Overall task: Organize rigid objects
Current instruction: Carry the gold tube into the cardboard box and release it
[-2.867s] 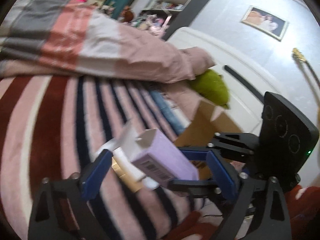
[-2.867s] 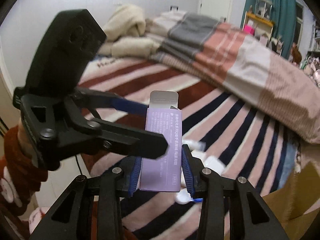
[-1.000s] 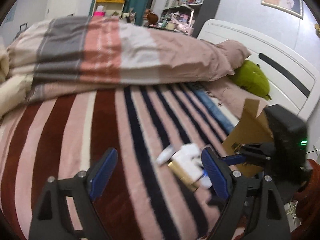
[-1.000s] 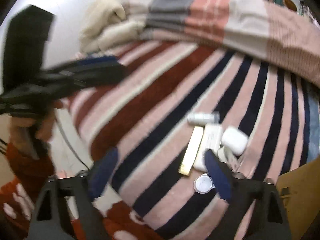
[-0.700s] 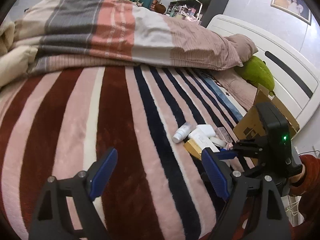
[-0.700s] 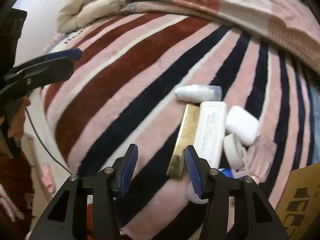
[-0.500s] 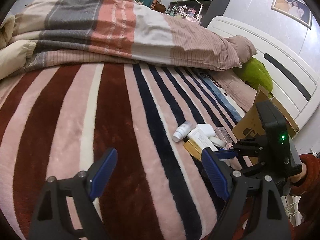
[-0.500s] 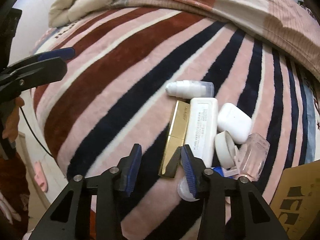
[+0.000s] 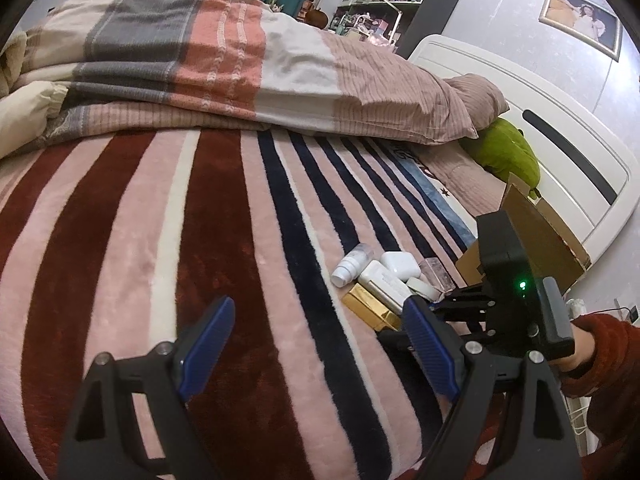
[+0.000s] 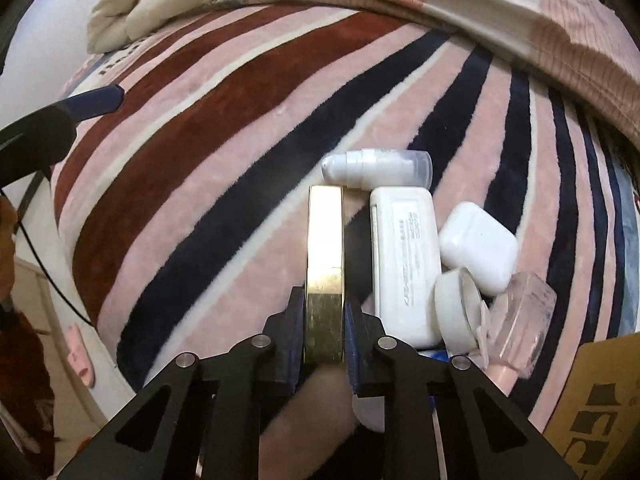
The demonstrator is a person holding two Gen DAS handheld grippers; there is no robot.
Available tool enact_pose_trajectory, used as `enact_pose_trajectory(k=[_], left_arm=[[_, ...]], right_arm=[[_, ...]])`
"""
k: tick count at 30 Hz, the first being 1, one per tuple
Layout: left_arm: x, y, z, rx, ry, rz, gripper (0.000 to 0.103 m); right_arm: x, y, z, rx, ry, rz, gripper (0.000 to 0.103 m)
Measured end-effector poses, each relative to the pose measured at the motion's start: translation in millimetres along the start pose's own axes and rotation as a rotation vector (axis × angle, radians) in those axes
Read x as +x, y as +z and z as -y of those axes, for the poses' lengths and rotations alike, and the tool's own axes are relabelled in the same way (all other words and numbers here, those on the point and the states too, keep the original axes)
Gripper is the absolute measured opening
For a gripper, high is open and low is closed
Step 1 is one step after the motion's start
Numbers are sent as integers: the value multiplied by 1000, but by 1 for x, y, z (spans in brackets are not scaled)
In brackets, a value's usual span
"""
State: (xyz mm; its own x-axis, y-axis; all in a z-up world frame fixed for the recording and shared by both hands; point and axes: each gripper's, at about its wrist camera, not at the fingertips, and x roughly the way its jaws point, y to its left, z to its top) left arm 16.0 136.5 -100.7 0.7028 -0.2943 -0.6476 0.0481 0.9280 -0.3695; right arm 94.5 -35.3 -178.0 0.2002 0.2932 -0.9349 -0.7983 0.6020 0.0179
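Note:
A cluster of small items lies on the striped blanket [image 10: 224, 128]. My right gripper [image 10: 323, 320] is shut on the near end of a long gold box [image 10: 325, 248], which also shows in the left wrist view [image 9: 370, 310]. Beside it lie a white flat box [image 10: 404, 260], a white pump bottle [image 10: 376, 168], a white earbud case [image 10: 478, 252], a small white jar [image 10: 456, 308] and a clear bottle [image 10: 520, 316]. My left gripper [image 9: 316, 348] is open and empty, held over the blanket left of the cluster.
A cardboard box [image 9: 532, 236] stands at the bed's right edge, also in the right wrist view [image 10: 600, 408]. A folded striped quilt [image 9: 240, 72] lies across the far side. A green plush [image 9: 504, 152] sits near the white headboard [image 9: 560, 148].
My right gripper dropped the purple box earlier, moved in on the cluster and closed on the gold box. My left gripper stayed open and drew back to the left.

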Motion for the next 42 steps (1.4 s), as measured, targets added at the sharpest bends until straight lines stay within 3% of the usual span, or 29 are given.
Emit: enact_pose_trajectory(k=[7, 15, 19, 21, 25, 28, 34, 39, 42], left_arm=[[12, 2, 9, -12, -35, -29, 84], [11, 23, 55, 32, -161, -6, 83], [7, 47, 96, 64, -255, 24, 63], [5, 58, 118, 97, -276, 41, 57], [10, 78, 163, 161, -299, 54, 33], [23, 90, 197, 207, -344, 45, 29], [63, 109, 264, 290, -384, -30, 29], [99, 110, 298, 312, -408, -130, 29], [115, 104, 306, 311, -382, -193, 30]], right_arm=[[-6, 3, -3, -43, 3, 68, 14], [-79, -7, -7, -78, 109, 239, 13], [-127, -18, 2, -79, 124, 341, 13], [-149, -25, 11, -63, 127, 384, 13], [-186, -42, 34, -23, 106, 457, 13], [-205, -55, 60, 19, 83, 491, 13], [-226, -78, 117, 145, 53, 476, 13], [-227, -94, 151, 217, 21, 385, 13], [-218, -99, 157, 224, 0, 322, 13]])
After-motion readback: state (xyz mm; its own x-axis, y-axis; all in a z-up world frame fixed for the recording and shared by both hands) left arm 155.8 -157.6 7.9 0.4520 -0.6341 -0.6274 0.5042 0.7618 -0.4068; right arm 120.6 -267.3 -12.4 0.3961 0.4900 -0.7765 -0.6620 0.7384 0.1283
